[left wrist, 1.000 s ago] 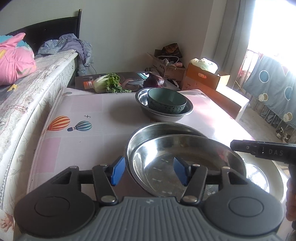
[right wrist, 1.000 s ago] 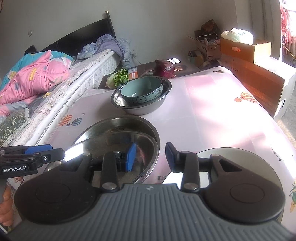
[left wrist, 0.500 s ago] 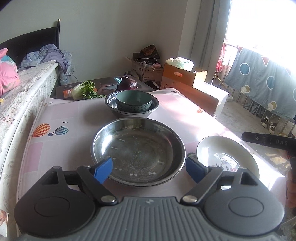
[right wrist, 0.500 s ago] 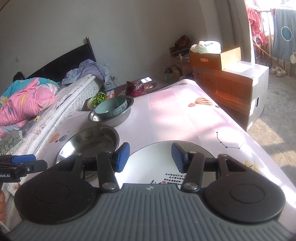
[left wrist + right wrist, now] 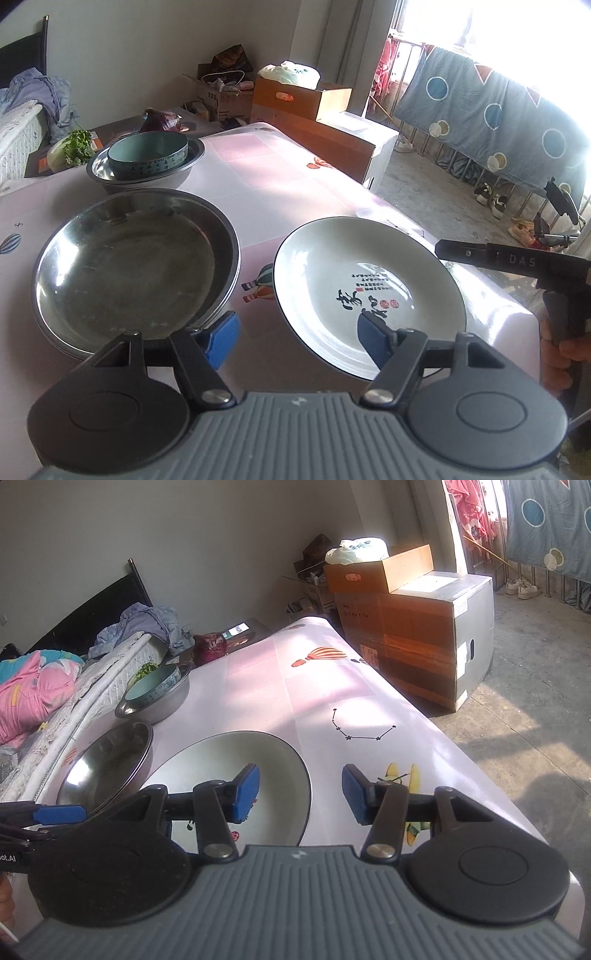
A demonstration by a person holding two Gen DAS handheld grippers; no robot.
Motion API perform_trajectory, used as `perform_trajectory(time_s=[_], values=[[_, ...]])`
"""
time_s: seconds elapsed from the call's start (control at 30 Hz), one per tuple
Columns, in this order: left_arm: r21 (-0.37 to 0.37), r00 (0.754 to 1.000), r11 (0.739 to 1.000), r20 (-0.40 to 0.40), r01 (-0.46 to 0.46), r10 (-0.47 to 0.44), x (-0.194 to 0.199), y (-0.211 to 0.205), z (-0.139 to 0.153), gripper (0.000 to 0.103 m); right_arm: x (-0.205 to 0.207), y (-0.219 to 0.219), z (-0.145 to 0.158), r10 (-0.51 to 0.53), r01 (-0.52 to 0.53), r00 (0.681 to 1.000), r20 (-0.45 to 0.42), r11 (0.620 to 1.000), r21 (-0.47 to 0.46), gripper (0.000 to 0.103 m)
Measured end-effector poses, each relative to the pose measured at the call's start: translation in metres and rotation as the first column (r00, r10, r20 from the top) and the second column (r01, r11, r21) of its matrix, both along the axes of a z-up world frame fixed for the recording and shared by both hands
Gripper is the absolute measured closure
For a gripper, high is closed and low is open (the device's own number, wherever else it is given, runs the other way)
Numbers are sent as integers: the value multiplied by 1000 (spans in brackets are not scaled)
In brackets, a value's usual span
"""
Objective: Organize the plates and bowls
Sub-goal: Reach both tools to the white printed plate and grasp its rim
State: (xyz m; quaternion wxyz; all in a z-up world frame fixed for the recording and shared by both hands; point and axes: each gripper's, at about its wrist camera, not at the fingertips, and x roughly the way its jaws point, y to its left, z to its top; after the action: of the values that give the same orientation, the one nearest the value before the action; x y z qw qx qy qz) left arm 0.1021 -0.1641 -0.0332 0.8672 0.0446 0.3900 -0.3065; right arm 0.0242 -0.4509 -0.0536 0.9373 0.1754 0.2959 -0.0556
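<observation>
Your surroundings, itemised:

- Wall (image 5: 184,535): plain, pale grey, across the top of both views.
- Bed (image 5: 55,686): left edge of the right-wrist view, dark headboard (image 5: 92,609), white mattress, pink bedding (image 5: 29,690) and a heap of blue-grey clothes (image 5: 147,624).
- Desk (image 5: 332,686): centre of your frame, covered in a pale pink cloth printed with hot-air balloons, lit by a sun patch.
- Cardboard boxes (image 5: 424,627): stacked just beside the desk, upper right; a white bag (image 5: 358,550) sits on the top one.
- Floor (image 5: 535,720): bare concrete, right side, with strong sunlight.
- Blue dotted sheet (image 5: 498,122): hanging on a railing at upper right of the left-wrist view, with shoes (image 5: 491,199) below it and glaring daylight behind.
</observation>
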Motion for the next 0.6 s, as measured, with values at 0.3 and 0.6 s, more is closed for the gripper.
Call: perform_trajectory(time_s=[0.3,0.6], values=[[33,995,999,-102,2,1,24,-22,-26,66,35,-12,-21,55,-53,998,-33,997,57,74],[30,992,1000,-128,-9,13,25,-21,-26,75,38,-6,-29,87,-82,995,-52,992,94,86]])
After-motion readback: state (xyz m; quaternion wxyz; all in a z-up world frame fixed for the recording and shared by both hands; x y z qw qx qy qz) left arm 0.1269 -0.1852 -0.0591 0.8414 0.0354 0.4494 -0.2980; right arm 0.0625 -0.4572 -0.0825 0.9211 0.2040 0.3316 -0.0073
